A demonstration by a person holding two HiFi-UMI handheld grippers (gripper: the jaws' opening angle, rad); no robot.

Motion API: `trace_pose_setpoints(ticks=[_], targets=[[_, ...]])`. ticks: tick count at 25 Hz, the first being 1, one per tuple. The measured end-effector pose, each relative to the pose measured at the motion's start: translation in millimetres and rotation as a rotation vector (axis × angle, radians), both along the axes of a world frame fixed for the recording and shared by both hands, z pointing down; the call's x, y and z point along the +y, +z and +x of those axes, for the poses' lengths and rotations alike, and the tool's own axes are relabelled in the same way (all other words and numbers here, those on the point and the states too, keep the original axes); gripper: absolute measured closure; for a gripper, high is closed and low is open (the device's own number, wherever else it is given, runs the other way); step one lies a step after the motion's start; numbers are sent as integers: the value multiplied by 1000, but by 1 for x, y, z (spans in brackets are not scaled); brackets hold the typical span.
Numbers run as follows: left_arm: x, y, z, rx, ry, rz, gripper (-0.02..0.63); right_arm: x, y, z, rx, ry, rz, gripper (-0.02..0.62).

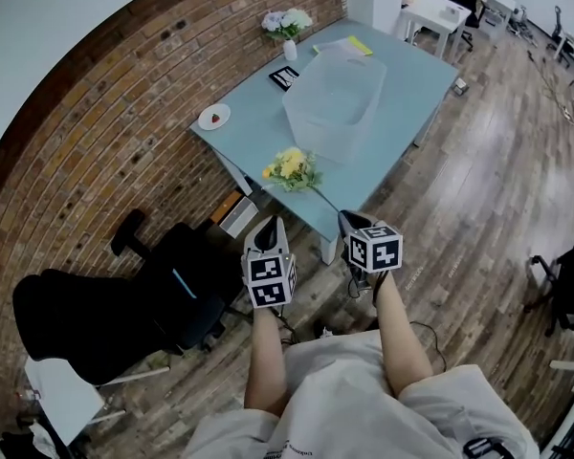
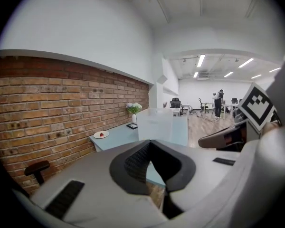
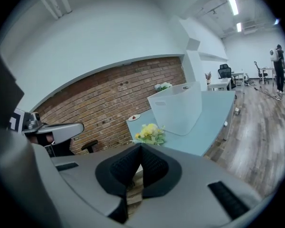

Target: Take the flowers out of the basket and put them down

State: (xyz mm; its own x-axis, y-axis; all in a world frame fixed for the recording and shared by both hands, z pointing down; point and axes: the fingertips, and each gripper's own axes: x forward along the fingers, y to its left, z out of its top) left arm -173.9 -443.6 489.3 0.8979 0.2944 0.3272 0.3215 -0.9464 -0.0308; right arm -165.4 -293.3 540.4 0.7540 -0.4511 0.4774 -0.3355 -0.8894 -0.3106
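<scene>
In front of both sets of jaws, the yellow flowers [image 1: 290, 168] lie on the blue tabletop [image 1: 411, 94], close to its near edge. The see-through basket [image 1: 335, 103] stands just past them, farther from my jaws. I hold the left gripper [image 1: 271, 223] and the right gripper [image 1: 349, 220] side by side, back from the tabletop. The left jaws are together with nothing in them. The right jaws are together too and hold nothing.
</scene>
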Motion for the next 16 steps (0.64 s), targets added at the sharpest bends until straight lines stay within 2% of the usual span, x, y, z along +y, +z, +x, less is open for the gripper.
trace_pose_setpoints(ticks=[6, 16], targets=[[-2, 5, 6, -2, 15, -2, 589, -5, -8, 14, 19, 28, -27, 588], [-5, -2, 17, 9, 45, -10, 589, -8, -12, 26, 17, 22, -62, 588]])
